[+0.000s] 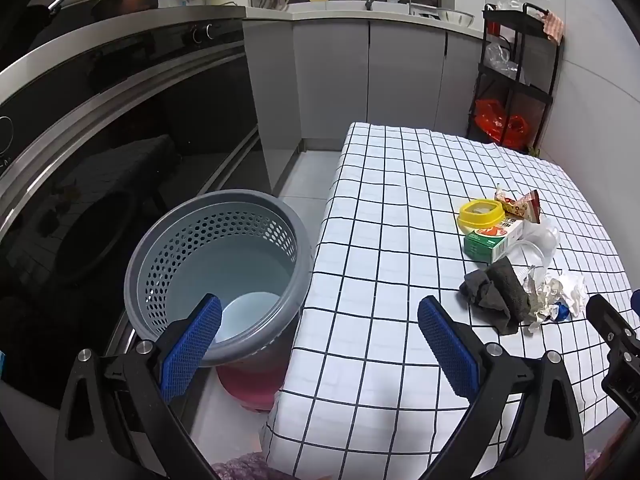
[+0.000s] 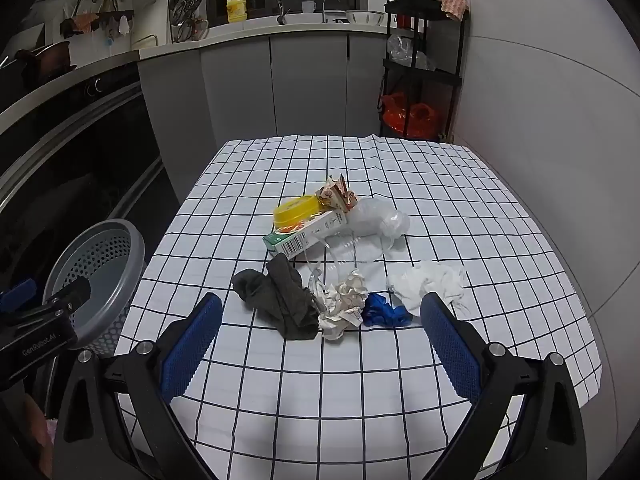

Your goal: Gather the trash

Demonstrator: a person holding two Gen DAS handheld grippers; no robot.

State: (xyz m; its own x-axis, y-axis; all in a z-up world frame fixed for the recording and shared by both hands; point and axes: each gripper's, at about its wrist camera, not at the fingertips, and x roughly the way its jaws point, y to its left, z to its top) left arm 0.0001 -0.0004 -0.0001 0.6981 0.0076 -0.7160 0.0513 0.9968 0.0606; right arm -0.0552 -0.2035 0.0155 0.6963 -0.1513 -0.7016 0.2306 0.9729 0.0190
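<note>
— Jaws on both the right gripper [image 2: 320, 344] and left gripper [image 1: 320, 344] are spread wide, nothing held.

— Trash—the dark cloth [image 2: 280, 300] lies straight ahead of the right; the bin [image 1: 216, 272] is faced by the left.

Matt grey perforated plastic bin [image 1: 218, 264], checked cloth over worktop [image 2: 360, 360], crumpled paper [image 2: 344, 304], glossy black oven front [image 1: 120, 140], textured blue pads [image 2: 192, 344].

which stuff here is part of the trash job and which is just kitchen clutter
For the job: grey bin, dark cloth, crumpled paper, blue scrap, white tissue, green carton, yellow lid, snack wrapper.

Lying about: yellow bottle, black rack, metal bowl.
</note>
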